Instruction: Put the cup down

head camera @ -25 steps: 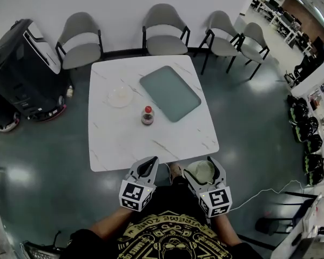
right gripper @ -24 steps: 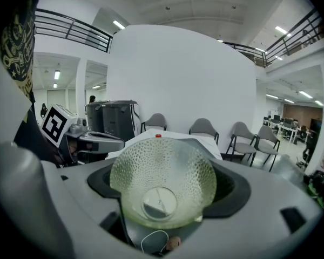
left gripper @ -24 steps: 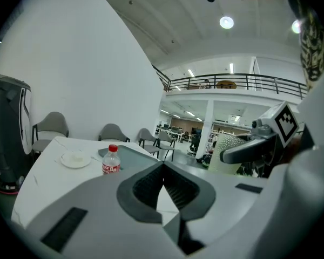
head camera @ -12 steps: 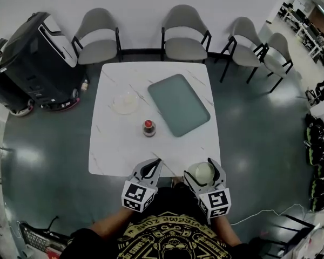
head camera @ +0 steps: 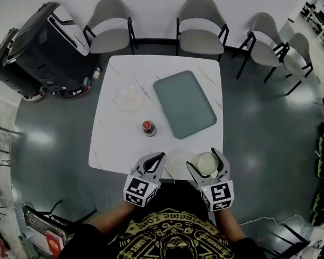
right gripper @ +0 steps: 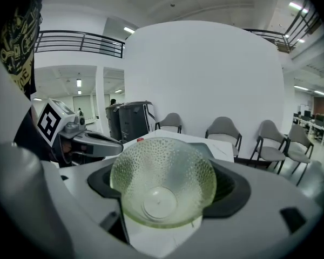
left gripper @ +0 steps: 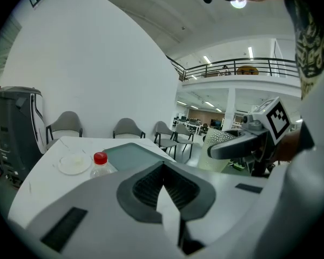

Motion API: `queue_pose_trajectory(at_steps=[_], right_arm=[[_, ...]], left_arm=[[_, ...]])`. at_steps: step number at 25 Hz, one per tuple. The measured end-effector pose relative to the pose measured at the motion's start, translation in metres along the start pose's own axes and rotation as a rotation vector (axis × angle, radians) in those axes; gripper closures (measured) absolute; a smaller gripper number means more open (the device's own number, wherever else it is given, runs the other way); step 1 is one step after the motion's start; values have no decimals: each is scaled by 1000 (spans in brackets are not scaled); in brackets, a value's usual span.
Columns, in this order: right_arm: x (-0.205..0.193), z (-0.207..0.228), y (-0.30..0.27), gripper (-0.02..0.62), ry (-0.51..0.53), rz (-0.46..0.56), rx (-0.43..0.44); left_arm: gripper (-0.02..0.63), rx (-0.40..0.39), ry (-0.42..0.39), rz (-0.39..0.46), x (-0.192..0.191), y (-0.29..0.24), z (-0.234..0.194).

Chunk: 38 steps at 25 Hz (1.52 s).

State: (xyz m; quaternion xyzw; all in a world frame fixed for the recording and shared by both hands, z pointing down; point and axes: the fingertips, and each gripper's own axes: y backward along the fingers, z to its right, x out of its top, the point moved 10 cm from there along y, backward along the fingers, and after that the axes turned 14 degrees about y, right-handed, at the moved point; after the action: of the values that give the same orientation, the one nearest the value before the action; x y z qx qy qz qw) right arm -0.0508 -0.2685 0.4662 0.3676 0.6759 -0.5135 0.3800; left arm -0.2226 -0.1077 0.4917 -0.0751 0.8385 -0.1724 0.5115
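- Cup first: the clear dimpled cup (right gripper: 161, 183) sits in my right claw (head camera: 207, 163), one jaw pressed on each side of its wall.
- Right claw view looks straight into the cup's open mouth, and its round base shows at the bottom.
- In the head view the cup is over the near edge of the white marble-patterned square table (head camera: 116, 142), close to the near right corner.
- My left claw (head camera: 153, 162) is clenched with the jaw tips meeting and nothing between them. It is at the same near edge, left of the right claw and apart from it.
- Left claw view shows the right claw and the cup off to its right.
- A small bottle with a red cap (head camera: 148, 128) stands upright near the table's middle, ahead of the left claw and well apart from both claws.
- A grey-green rectangular tray (head camera: 184, 104) lies flat on the right half of the table, turned at an angle to the edges, just right of the bottle.
- A shallow clear round dish (head camera: 128, 97) is on the left half, beyond the bottle and left of the tray, touching neither.
- Grey chairs (head camera: 201, 15) line the wall past the far edge of the table.
- A black wheeled machine (head camera: 40, 47) stands on the dark floor at the far left.
- My black shirt with a gold print (head camera: 167, 236) fills the bottom of the head view.
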Motion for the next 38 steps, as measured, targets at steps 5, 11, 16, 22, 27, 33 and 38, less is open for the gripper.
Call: queue_pose_trajectory(at_steps=[5, 11, 16, 22, 27, 33, 38], right_arm=[[3, 33, -19, 187, 52, 14, 47], [7, 68, -48, 187, 87, 35, 110], [9, 80, -77, 187, 102, 48, 179], [3, 94, -109, 187, 120, 45, 204], [0, 106, -132, 187, 136, 48, 221], [-12, 108, -158, 187, 171, 17, 232], [-27, 104, -183, 187, 181, 11, 238]], left_arm=[[611, 42, 5, 12, 9, -24, 8], [611, 109, 3, 42, 23, -46, 14], [611, 147, -16, 67, 33, -64, 19], [611, 181, -34, 73, 35, -86, 18], [611, 216, -20, 76, 34, -101, 18], [611, 269, 6, 56, 27, -112, 8], [611, 308, 37, 34, 15, -118, -6]])
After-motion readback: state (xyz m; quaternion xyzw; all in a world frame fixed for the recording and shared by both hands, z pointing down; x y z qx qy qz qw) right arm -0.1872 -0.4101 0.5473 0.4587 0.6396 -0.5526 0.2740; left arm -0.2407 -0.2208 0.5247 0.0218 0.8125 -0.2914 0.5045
